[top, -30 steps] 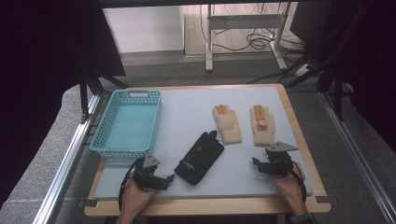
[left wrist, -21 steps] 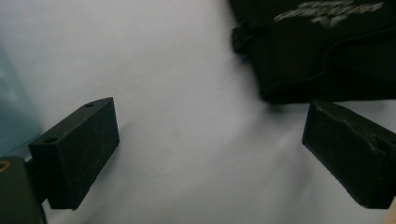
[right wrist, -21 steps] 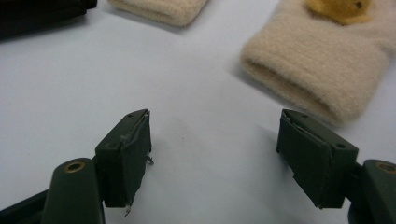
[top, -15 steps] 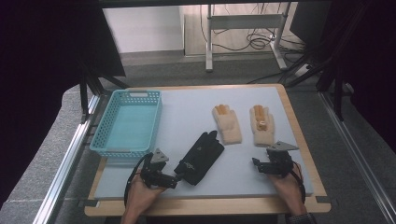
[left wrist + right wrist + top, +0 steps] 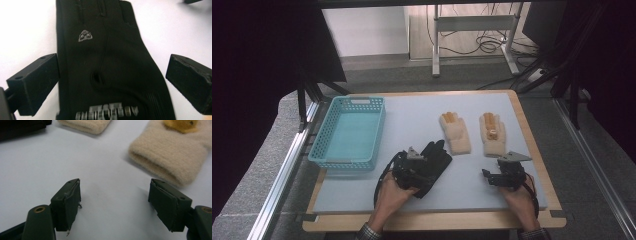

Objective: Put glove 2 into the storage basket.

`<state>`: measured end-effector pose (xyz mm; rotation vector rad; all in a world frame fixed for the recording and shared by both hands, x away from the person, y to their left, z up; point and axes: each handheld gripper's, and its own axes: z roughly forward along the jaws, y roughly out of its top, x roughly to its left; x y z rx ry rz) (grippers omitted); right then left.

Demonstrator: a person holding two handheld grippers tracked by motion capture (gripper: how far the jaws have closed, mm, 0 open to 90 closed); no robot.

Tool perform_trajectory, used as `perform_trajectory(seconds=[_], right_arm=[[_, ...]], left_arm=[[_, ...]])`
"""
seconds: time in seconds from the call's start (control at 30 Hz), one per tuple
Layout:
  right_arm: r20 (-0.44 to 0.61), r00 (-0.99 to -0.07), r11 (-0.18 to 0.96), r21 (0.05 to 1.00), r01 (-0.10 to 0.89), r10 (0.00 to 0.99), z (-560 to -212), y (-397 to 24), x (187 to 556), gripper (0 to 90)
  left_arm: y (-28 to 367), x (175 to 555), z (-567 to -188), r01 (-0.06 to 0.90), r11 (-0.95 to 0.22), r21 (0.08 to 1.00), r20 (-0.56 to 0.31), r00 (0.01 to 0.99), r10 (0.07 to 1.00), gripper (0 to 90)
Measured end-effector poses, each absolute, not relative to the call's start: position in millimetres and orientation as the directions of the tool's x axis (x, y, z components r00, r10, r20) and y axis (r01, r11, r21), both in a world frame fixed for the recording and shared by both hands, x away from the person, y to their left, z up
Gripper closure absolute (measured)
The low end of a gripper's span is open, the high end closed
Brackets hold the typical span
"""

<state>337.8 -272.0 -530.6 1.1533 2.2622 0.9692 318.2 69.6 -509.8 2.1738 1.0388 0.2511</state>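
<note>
A black glove (image 5: 438, 156) lies flat on the pale mat, fingers pointing away from me. My left gripper (image 5: 413, 169) hovers over its cuff end. In the left gripper view the glove (image 5: 107, 62) runs up between the two jaws of that gripper (image 5: 112, 72), which stand wide apart on either side of it, open and not pressing. My right gripper (image 5: 498, 176) rests low near the mat's front right, open, with bare mat between its jaws (image 5: 115, 195). Two cream knit gloves (image 5: 455, 132) (image 5: 492, 135) lie side by side beyond it; the nearer cuff (image 5: 170, 155) is just ahead.
A turquoise plastic basket (image 5: 324, 136) with nothing in it sits at the left of the mat (image 5: 412, 117). The wooden table edge (image 5: 532, 145) frames the mat. Metal rails and a dark floor surround the table.
My left hand has moved right and away from me, from beside the basket onto the black glove's cuff. The right hand and the gloves have stayed put.
</note>
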Motion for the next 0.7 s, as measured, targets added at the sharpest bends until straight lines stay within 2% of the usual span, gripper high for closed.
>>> perform_trajectory(seconds=[0.17, 0.33, 0.5, 0.53, 0.6, 0.7], right_arm=[[-0.053, -0.567, 0.413, 0.742, 0.529, 0.822, -530.7, -272.0, 337.8, 25.3], [-0.053, -0.568, 0.413, 0.742, 0.529, 0.822, -530.7, -272.0, 337.8, 25.2], [-0.053, -0.567, 0.412, 0.742, 0.529, 0.822, -530.7, -272.0, 337.8, 25.3], [-0.053, -0.567, 0.412, 0.742, 0.529, 0.822, -530.7, -271.9, 337.7, 25.3], [-0.053, -0.567, 0.412, 0.742, 0.529, 0.822, -530.7, -271.9, 337.7, 25.3], [-0.053, -0.567, 0.412, 0.742, 0.529, 0.822, -530.7, -271.9, 337.7, 25.3]], left_arm=[[56.1, 335.2, -525.4, 0.642, -0.463, 0.611, -0.056, 0.619, 0.784, 0.0], [50.8, 338.1, -532.3, 0.665, -0.471, 0.58, -0.081, 0.622, 0.779, 0.0], [45.7, 336.8, -530.7, 0.669, -0.49, 0.559, -0.062, 0.623, 0.78, 0.1], [45.7, 336.8, -530.7, 0.669, -0.49, 0.559, -0.062, 0.623, 0.78, 2.4], [50.5, 339.0, -524.9, 0.688, -0.474, 0.55, -0.072, 0.605, 0.793, 12.6], [60.1, 342.3, -520.7, 0.687, -0.463, 0.56, -0.09, 0.606, 0.791, 37.8]])
